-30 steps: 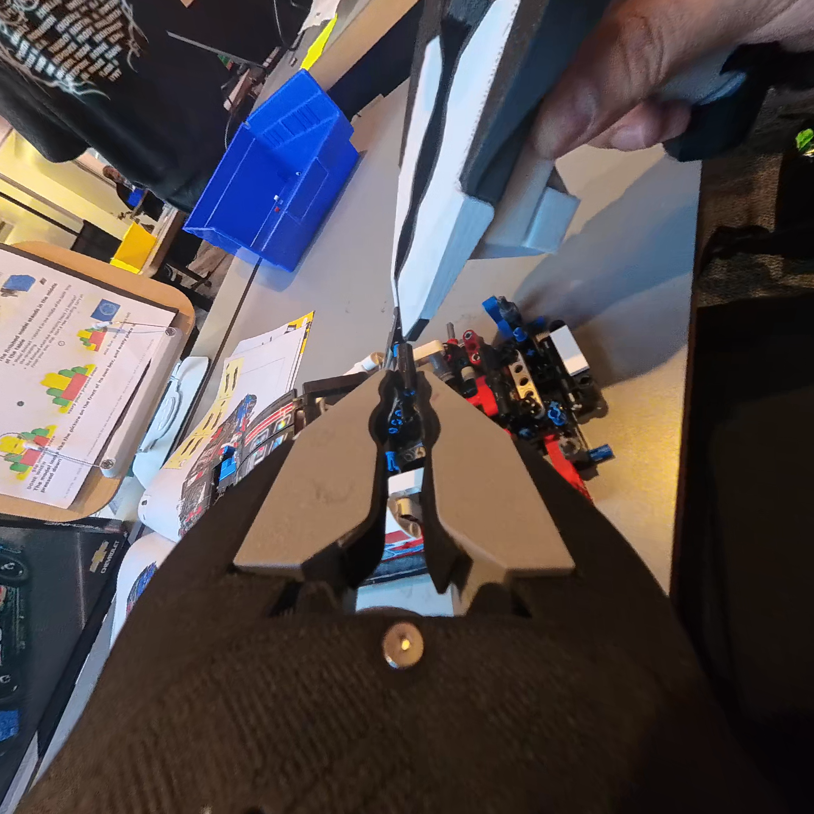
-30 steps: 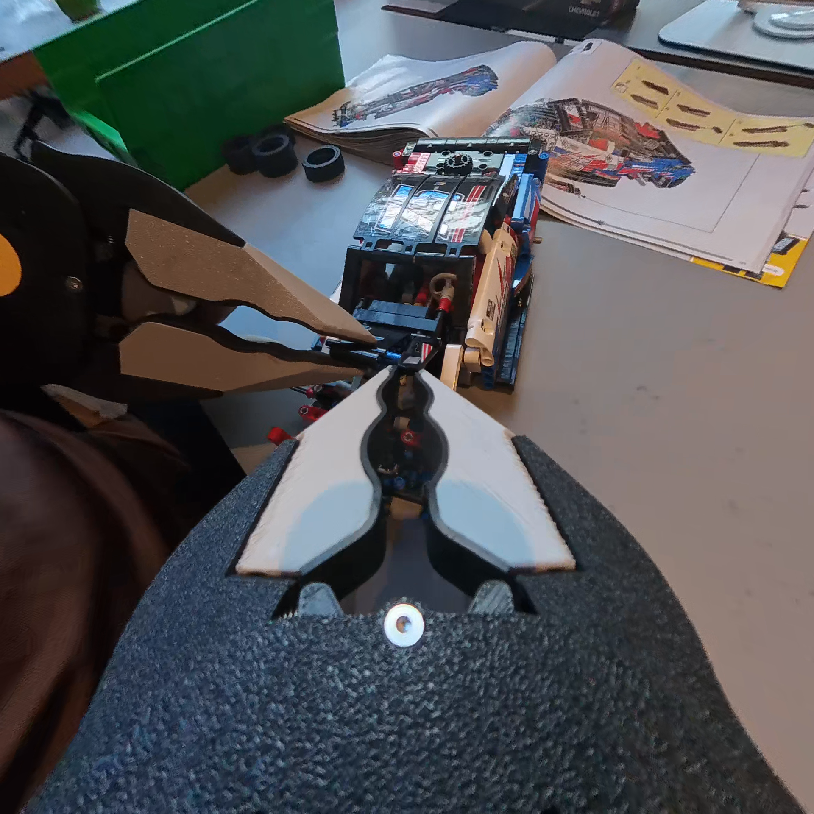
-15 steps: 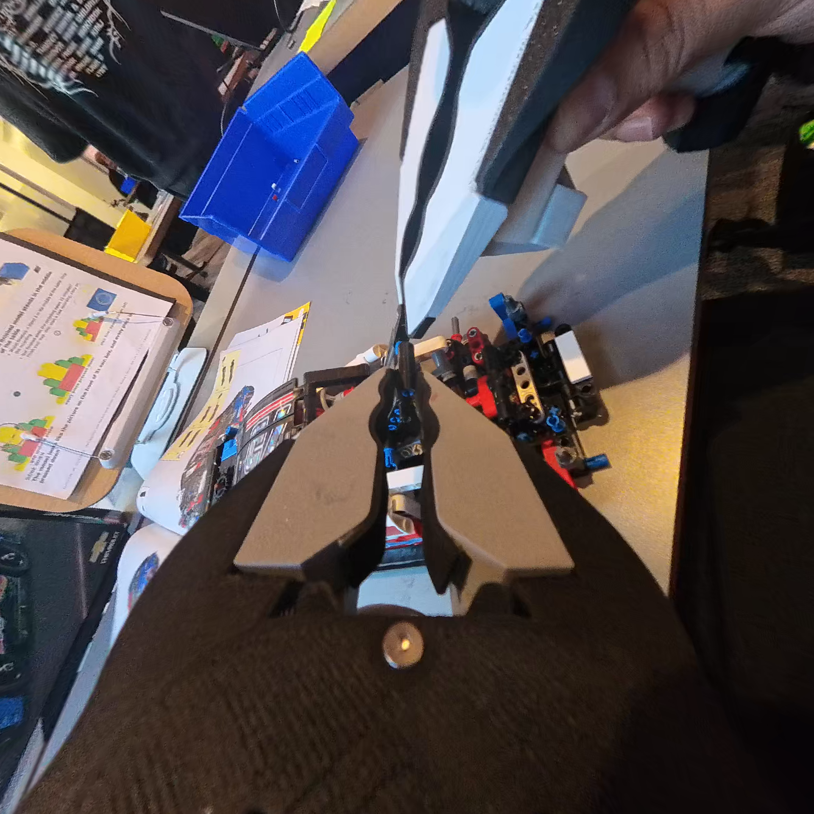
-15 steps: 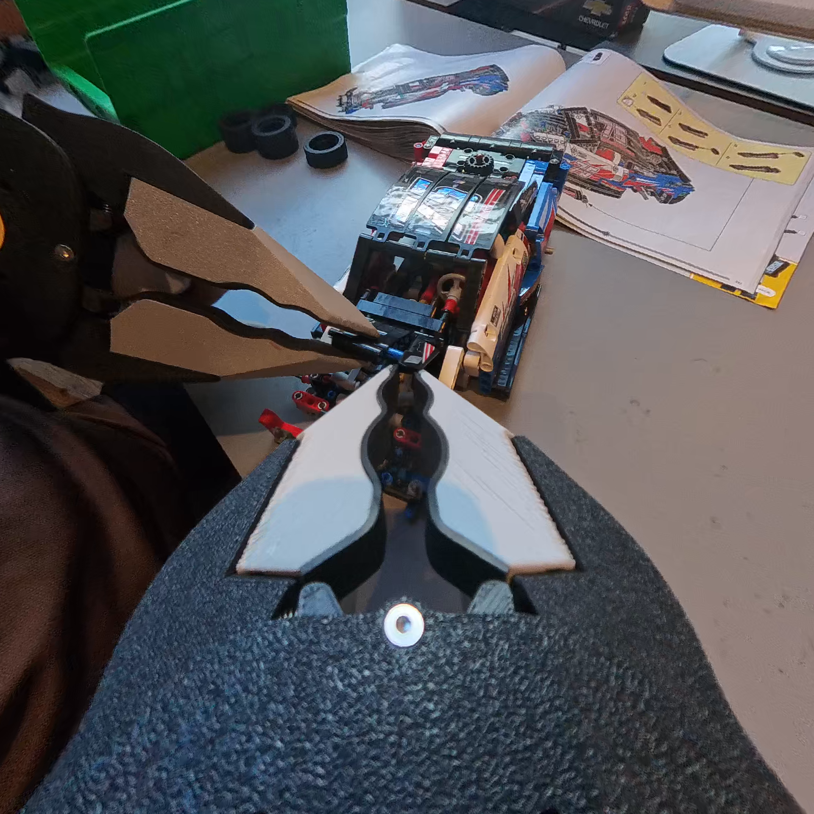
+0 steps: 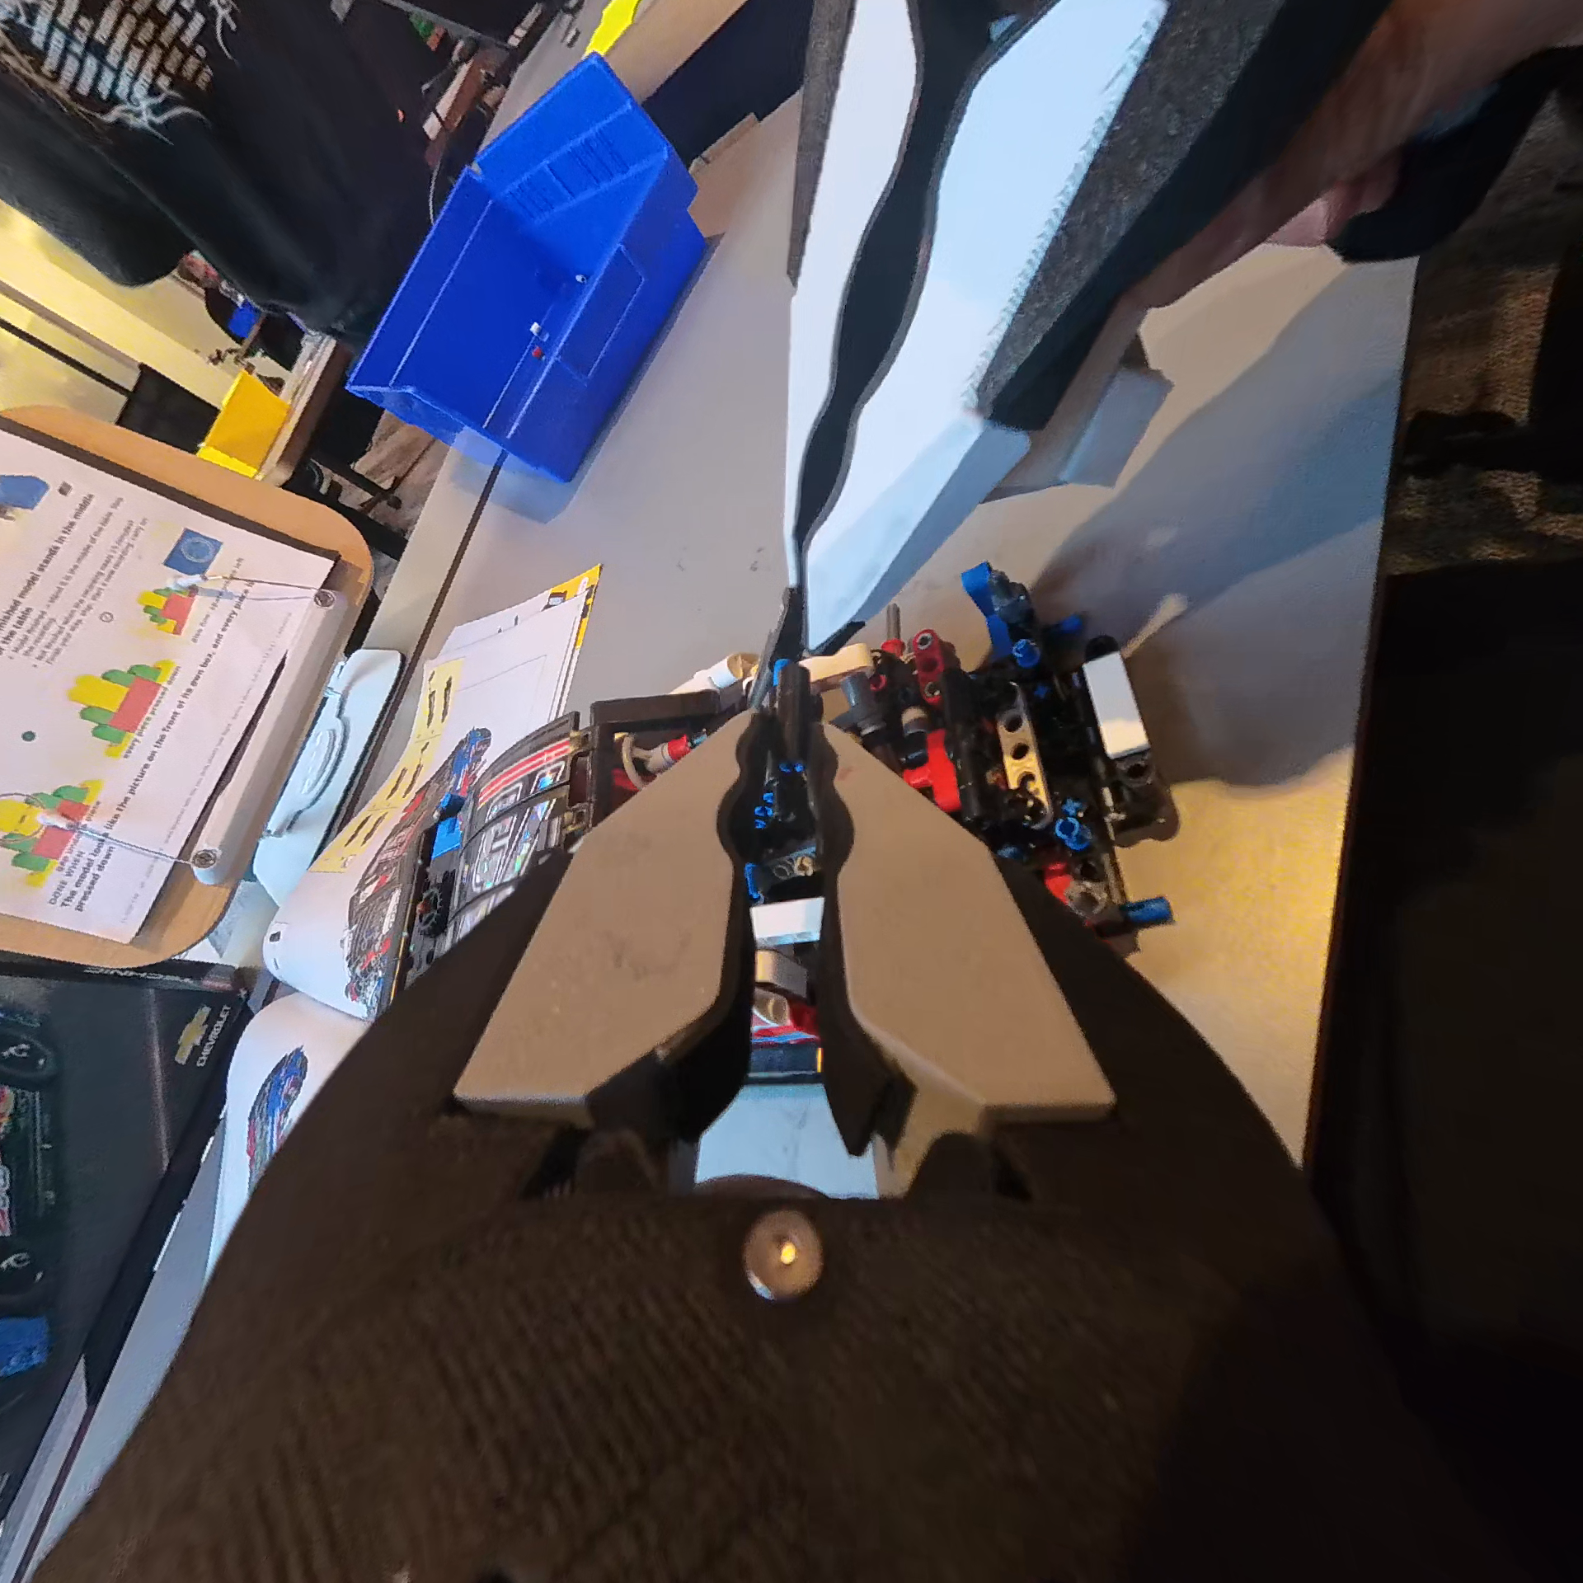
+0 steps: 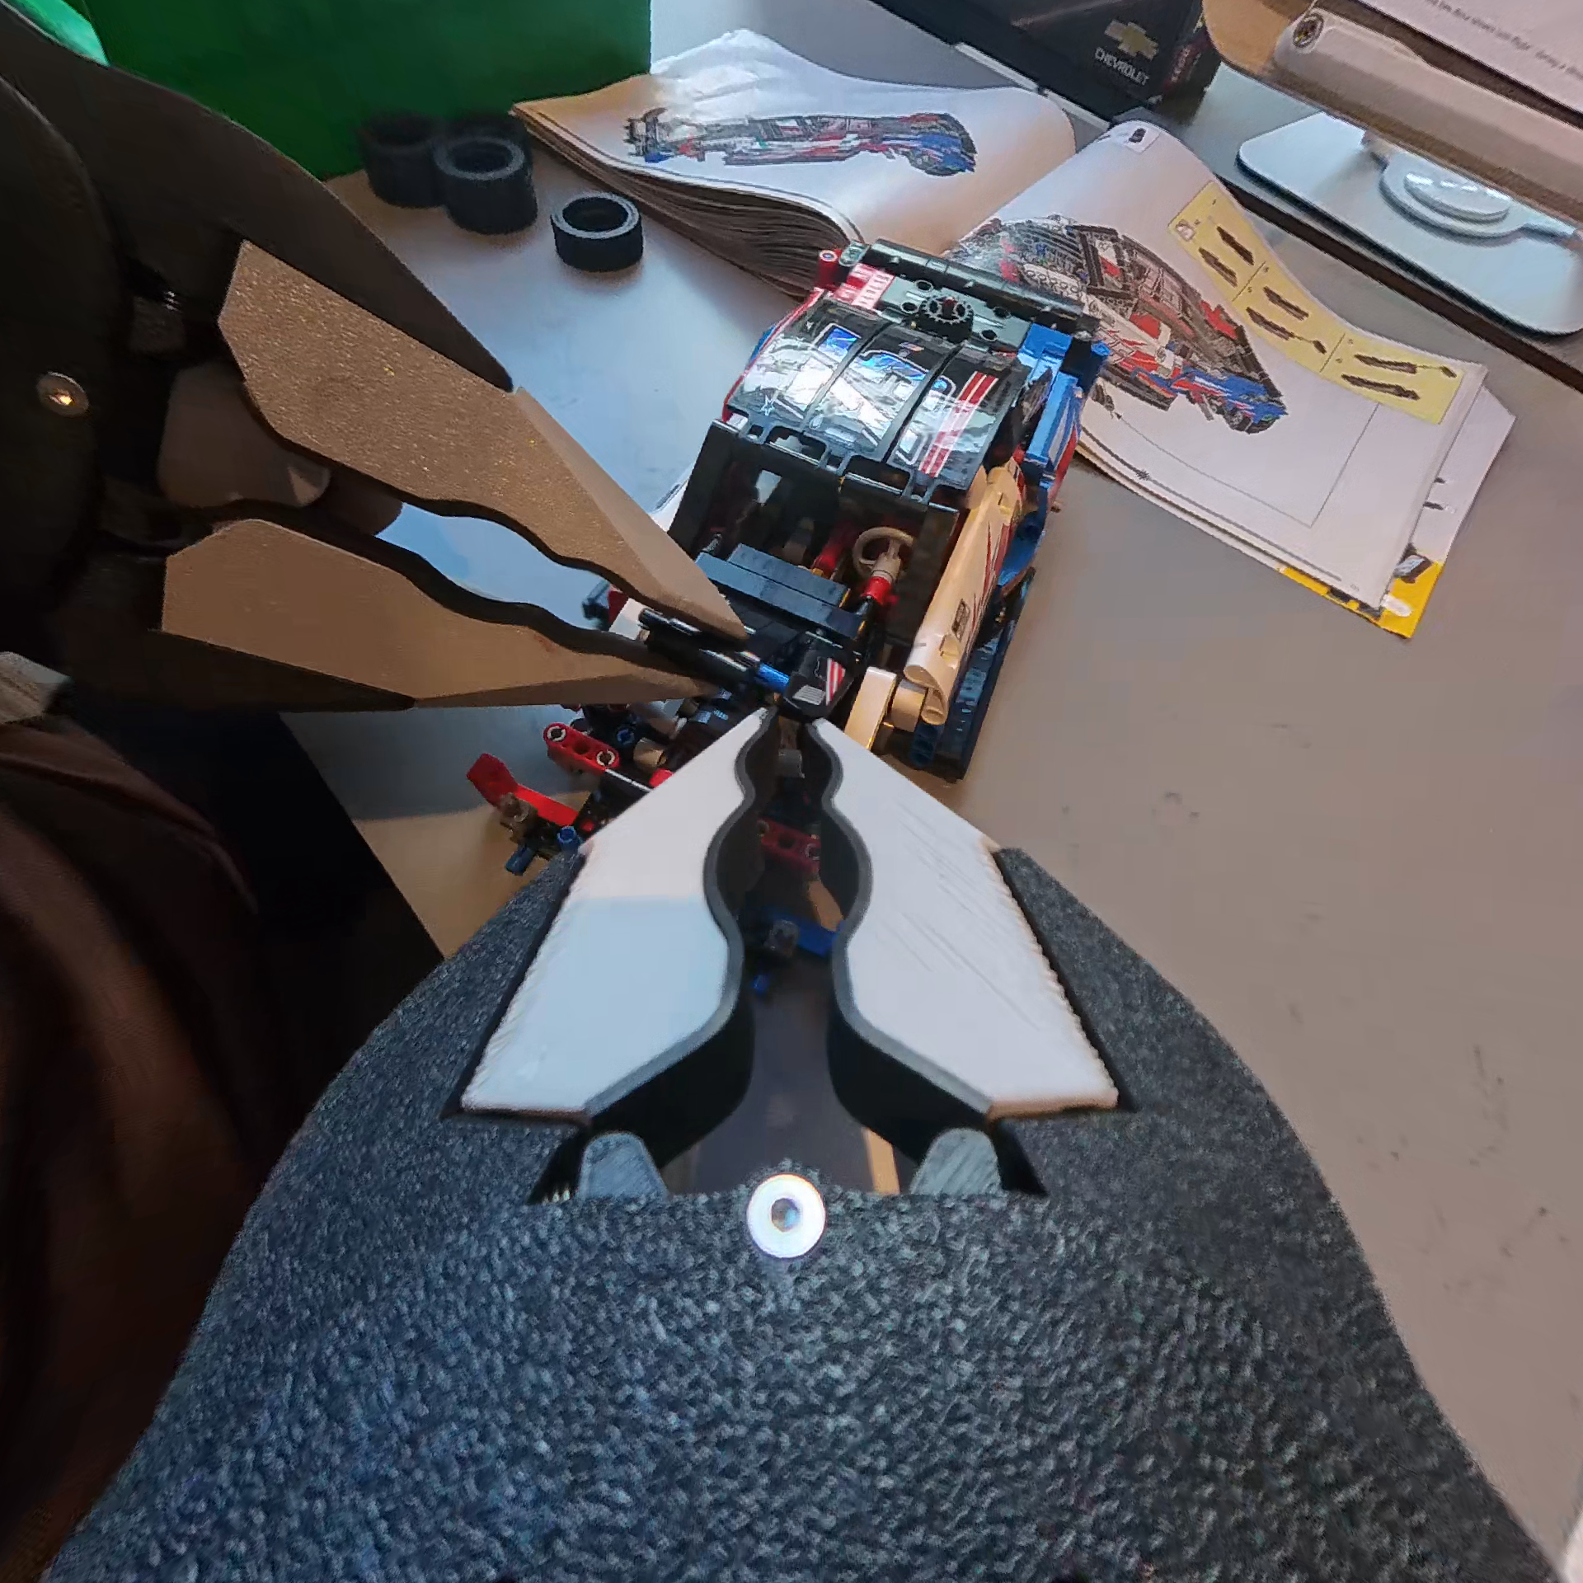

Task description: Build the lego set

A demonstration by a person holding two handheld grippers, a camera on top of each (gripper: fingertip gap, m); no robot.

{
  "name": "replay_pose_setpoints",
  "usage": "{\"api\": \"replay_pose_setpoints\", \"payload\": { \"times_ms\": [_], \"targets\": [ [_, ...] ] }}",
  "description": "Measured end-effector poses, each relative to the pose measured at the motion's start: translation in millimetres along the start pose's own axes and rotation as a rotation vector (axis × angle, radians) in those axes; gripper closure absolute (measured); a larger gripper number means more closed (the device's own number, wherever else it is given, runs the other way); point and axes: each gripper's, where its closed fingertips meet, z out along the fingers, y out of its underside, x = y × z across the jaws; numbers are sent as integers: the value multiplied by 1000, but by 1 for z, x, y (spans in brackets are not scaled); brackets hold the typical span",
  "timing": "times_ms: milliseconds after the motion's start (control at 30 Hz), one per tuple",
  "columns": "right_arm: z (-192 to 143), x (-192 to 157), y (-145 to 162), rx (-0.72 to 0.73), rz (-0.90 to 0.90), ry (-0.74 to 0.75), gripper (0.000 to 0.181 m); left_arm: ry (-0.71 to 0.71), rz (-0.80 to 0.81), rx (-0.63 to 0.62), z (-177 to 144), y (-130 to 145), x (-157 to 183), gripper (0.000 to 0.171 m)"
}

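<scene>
**Two grippers meet at the open end of a Lego car**

A partly built Lego car (image 6: 891, 480), black with blue, red and white panels, lies on a grey bench (image 6: 1242, 771). Its exposed chassis end, with loose red and blue pins, points toward the person.

The left gripper (image 6: 719, 655), with tan fingers, reaches in from the left, lying nearly level above the bench. Its fingers are pressed together on a thin black rod piece (image 6: 698, 651) with a blue tip, held against the car's open end. In the left wrist view the same rod (image 5: 792, 711) stands up between the closed tips.

The right gripper (image 6: 784, 724), with white fingers in a dark speckled body, points forward and downward at the same spot. Its tips are pinched around a small black part (image 6: 809, 685) at the car's end, just beside the left gripper's tips.

An open instruction booklet (image 6: 1216, 343) lies beyond the car, with three black tyres (image 6: 505, 188) near a green bin (image 6: 343, 77) to the left.
</scene>
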Motion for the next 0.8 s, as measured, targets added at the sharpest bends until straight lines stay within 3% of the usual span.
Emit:
{"api": "replay_pose_setpoints", "payload": {
  "times_ms": [200, 300, 400, 533, 800],
  "targets": [
    [-2, -3, -2, 79, 239, -190, 175, 5, -12, 36, -3, 0, 0, 165],
    [-13, -5, 0, 85, 222, -274, 162, -11, 37, 38, -9, 4, 2, 165],
    [-21, -2, 4, 75, 71, -291, 156, -2, 57, 58, -18, 9, 5, 164],
    [-10, -12, 13, -55, -194, -310, 155, -21, 84, 94, -34, 17, 6, 164],
    [17, -48, -7, 24, -496, -508, 150, -19, 92, 140, -49, 29, 7, 164]
  ]
}}
